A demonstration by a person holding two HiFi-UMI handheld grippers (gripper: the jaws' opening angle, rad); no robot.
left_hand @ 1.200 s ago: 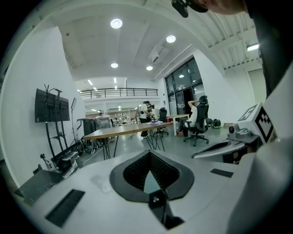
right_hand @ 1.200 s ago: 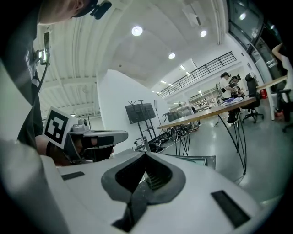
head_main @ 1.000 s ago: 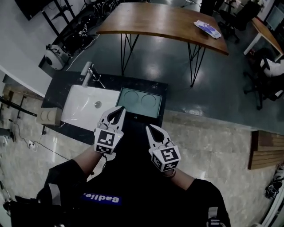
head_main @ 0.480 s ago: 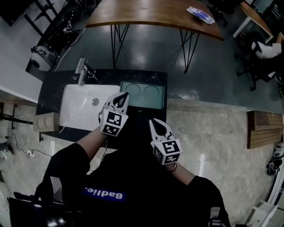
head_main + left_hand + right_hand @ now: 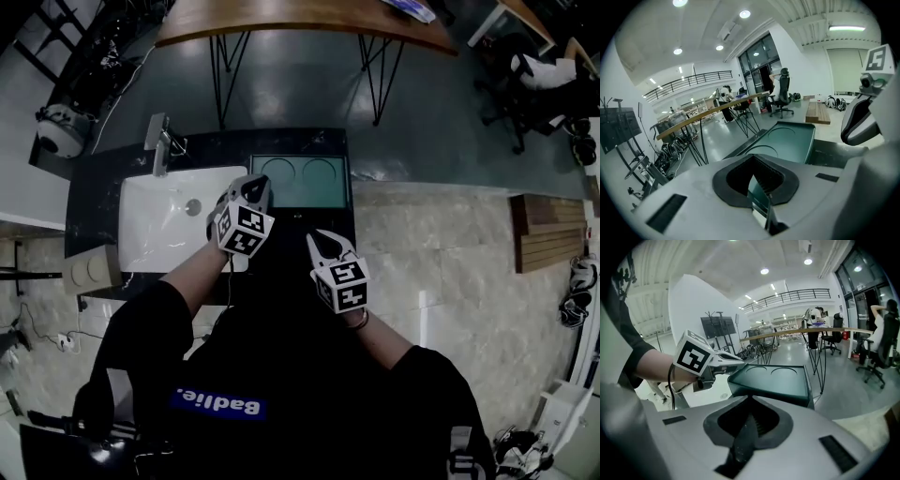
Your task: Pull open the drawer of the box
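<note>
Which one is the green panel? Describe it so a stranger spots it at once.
Near the wooden table stands a dark counter. On it, right of the white sink, lies the green panel. It alone is flat, green and marked with two rings.

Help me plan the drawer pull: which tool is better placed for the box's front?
Right, probably: the right tool sits in front of the box, facing its front edge; the left tool is up beside the sink, looking over the top. Both are shut.
</note>
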